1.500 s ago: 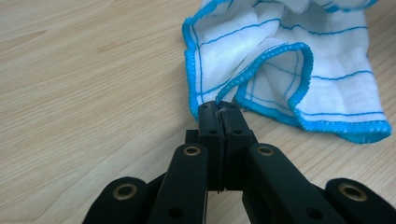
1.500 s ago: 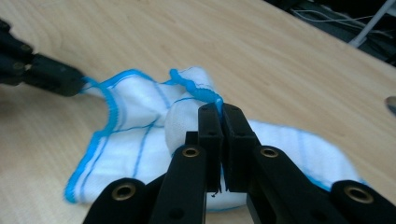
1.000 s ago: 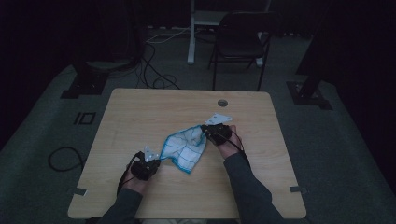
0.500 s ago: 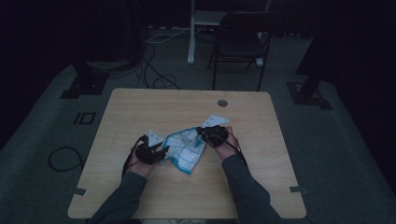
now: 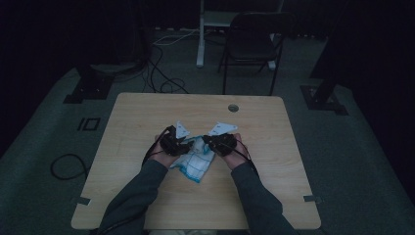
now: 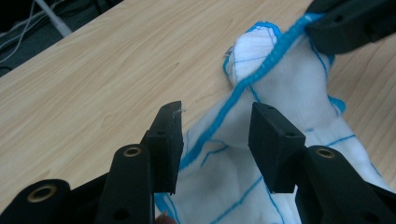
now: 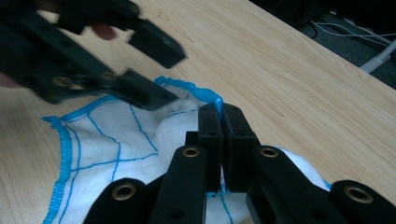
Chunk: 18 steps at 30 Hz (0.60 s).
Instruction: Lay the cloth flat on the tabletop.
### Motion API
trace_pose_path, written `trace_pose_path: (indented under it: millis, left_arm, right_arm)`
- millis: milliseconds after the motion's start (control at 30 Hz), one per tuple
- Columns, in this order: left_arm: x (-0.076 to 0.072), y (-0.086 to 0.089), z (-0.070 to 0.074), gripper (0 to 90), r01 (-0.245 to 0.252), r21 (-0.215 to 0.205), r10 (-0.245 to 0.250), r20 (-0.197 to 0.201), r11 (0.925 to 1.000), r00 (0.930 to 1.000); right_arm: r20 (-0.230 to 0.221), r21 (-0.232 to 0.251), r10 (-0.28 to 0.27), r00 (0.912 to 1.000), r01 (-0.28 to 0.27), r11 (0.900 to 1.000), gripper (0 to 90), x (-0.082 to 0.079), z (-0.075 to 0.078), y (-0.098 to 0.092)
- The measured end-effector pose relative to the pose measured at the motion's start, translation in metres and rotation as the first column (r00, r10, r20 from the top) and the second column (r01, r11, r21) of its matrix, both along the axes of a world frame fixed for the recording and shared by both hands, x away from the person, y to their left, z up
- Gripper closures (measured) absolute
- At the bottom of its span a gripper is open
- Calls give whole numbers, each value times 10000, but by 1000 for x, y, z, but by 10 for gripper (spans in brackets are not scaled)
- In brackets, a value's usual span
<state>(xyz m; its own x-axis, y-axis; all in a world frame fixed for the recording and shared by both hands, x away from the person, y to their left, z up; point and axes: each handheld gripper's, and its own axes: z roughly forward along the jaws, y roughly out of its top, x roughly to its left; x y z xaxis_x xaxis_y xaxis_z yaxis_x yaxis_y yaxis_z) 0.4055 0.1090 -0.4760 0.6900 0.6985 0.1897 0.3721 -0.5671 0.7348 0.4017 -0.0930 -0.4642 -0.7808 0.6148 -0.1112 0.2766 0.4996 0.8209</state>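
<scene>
Right gripper (image 7: 219, 109) clamped on cloth (image 5: 196, 164) hem, anchoring it mid-table; left gripper (image 6: 215, 126) jaws just opened, cloth loose between, likely regripping to fold.

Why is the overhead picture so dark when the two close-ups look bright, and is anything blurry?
High view: dim all over, room nearly black, cloth the brightest thing. Left gripper view: bright and even, cloth sharp. Right gripper view: also bright, but the left gripper at top left is smeared.
</scene>
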Motion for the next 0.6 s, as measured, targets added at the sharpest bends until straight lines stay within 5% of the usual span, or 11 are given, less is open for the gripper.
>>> trace_pose_path:
  millis: [67,100,200,400,600]
  left_arm:
    - [4,-3,-1,605,148,175,-146,-110,9997,9998]
    - [6,-5,-3,745,116,223,-110,-276,9997,9996]
    - [8,-4,-4,869,-36,68,40,-476,10000,9989]
    - [10,10,-2,886,-618,-345,596,-605,9975,9964]
    - [13,21,0,886,-1054,-489,1022,-634,9932,9927]
  right_arm:
    - [-4,-11,71,10000,-71,10000,881,-1,0,1]
    - [-16,-15,104,9999,-104,9999,879,-1,0,2]
    - [31,-30,79,10000,-79,10000,836,-2,0,1]
    - [-23,327,-839,9965,839,9959,747,0,-3,-15]
    - [-720,112,-1520,9858,1532,9881,749,4,-24,-28]
